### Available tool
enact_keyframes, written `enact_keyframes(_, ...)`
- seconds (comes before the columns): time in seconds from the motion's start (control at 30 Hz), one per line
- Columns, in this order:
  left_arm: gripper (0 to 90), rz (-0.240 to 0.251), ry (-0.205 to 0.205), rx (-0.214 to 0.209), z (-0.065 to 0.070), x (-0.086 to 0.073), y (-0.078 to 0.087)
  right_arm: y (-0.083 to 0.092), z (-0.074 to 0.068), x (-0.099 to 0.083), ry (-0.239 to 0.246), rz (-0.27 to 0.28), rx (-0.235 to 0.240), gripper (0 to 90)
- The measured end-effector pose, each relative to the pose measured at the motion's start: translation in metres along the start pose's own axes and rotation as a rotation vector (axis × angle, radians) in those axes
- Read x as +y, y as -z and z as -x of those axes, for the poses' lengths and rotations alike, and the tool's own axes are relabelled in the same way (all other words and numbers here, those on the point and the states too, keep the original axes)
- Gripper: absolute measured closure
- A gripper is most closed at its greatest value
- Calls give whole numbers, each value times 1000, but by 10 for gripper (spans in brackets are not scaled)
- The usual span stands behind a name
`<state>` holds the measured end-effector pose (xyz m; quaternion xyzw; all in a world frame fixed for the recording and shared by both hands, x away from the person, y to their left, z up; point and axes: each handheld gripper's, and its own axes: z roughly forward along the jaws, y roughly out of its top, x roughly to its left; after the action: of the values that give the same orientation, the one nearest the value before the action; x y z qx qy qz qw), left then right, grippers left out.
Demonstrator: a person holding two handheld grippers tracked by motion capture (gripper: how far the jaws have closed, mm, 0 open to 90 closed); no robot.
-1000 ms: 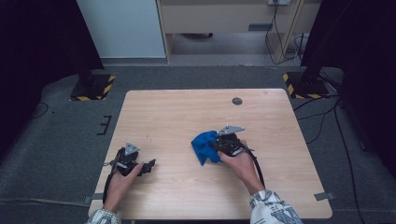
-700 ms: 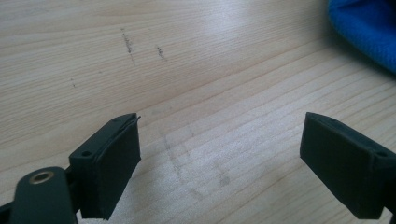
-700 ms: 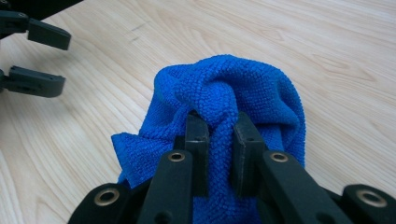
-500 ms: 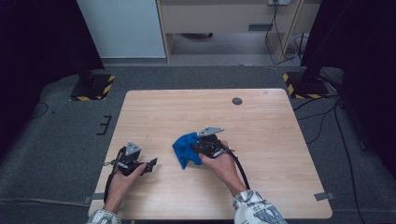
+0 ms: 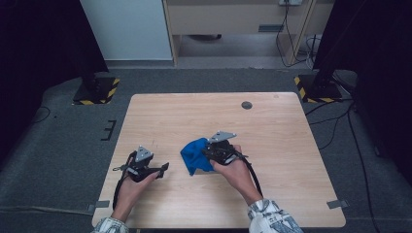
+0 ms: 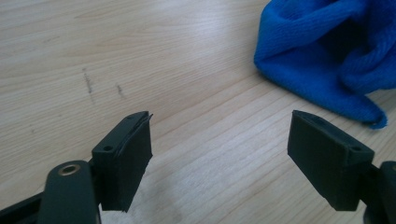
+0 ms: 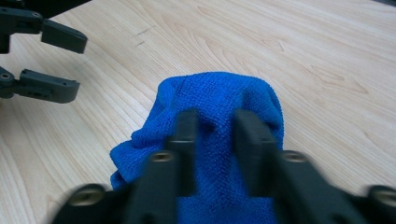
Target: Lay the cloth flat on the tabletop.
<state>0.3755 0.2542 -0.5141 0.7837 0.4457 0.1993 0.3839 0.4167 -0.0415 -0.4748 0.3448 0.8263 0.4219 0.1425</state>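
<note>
Wooden tabletop (image 5: 291, 145) carried the blue microfiber cloth (image 5: 194, 155) mid-table, bunched; my right gripper (image 7: 215, 122) had clamped its fold, left gripper (image 6: 219, 144) gaped, narrowing, empty; soft, light, limp; best pinched at a corner

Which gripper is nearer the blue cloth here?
Right. The right gripper is clamped on the blue cloth; the left gripper sits open beside it, apart, its jaws having just been closing.
</note>
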Motion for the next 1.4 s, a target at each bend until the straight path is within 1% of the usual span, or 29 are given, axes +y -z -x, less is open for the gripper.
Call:
enact_keyframes(0.07,221,1,-10,0,2,2,-1,1,1,0,4,0,6,862)
enact_keyframes(0.1,222,0,-13,-1,3,3,-1,2,2,0,1,4,5,873)
enact_keyframes(0.17,224,4,-17,-6,5,5,-2,6,4,1,-14,21,20,880)
enact_keyframes(0.23,226,8,-26,-7,6,7,-2,9,6,3,-12,27,22,883)
enact_keyframes(0.3,232,9,-29,-8,7,9,-3,13,10,3,-10,29,8,886)
enact_keyframes(0.37,232,19,-34,-12,9,13,-4,14,17,1,-24,26,1,887)
enact_keyframes(0.43,232,25,-60,-17,13,18,-4,14,24,-3,-41,12,-12,887)
enact_keyframes(0.47,232,30,-63,-21,15,21,-6,12,28,-6,-46,1,-19,888)
enact_keyframes(0.5,231,29,-65,-26,17,23,-7,11,32,-8,-53,-10,-24,888)
enact_keyframes(0.53,231,29,-65,-26,17,23,-7,11,32,-8,-53,-10,-24,888)
enact_keyframes(0.57,231,25,-64,-39,20,27,-12,9,40,-13,-70,-23,-33,888)
enact_keyframes(0.67,230,13,-58,-64,25,31,-21,8,45,-17,-83,-32,-43,888)
enact_keyframes(0.8,230,9,-67,-77,32,38,-29,6,52,-22,-75,-54,-54,888)
enact_keyframes(0.87,230,17,-65,-88,36,42,-31,5,54,-23,-85,-60,-56,888)
enact_keyframes(1.0,232,19,-89,-95,44,52,-38,1,54,-25,-84,-62,-53,888)
enact_keyframes(1.07,236,12,-106,-94,47,56,-43,1,53,-25,-79,-61,-50,888)
enact_keyframes(1.13,250,4,-120,-96,50,59,-48,0,52,-25,-85,-61,-48,888)
enact_keyframes(1.17,260,-9,-129,-90,52,61,-50,1,52,-25,-83,-59,-46,888)
enact_keyframes(1.2,283,-23,-135,-78,53,63,-53,1,52,-25,-79,-59,-43,888)
enact_keyframes(1.23,297,-31,-140,-75,54,63,-56,1,52,-25,-79,-58,-43,888)
enact_keyframes(1.3,339,-49,-151,-81,55,65,-61,2,52,-25,-77,-53,-42,888)
enact_keyframes(1.4,416,-76,-162,-69,56,65,-68,4,52,-24,-80,-49,-40,888)
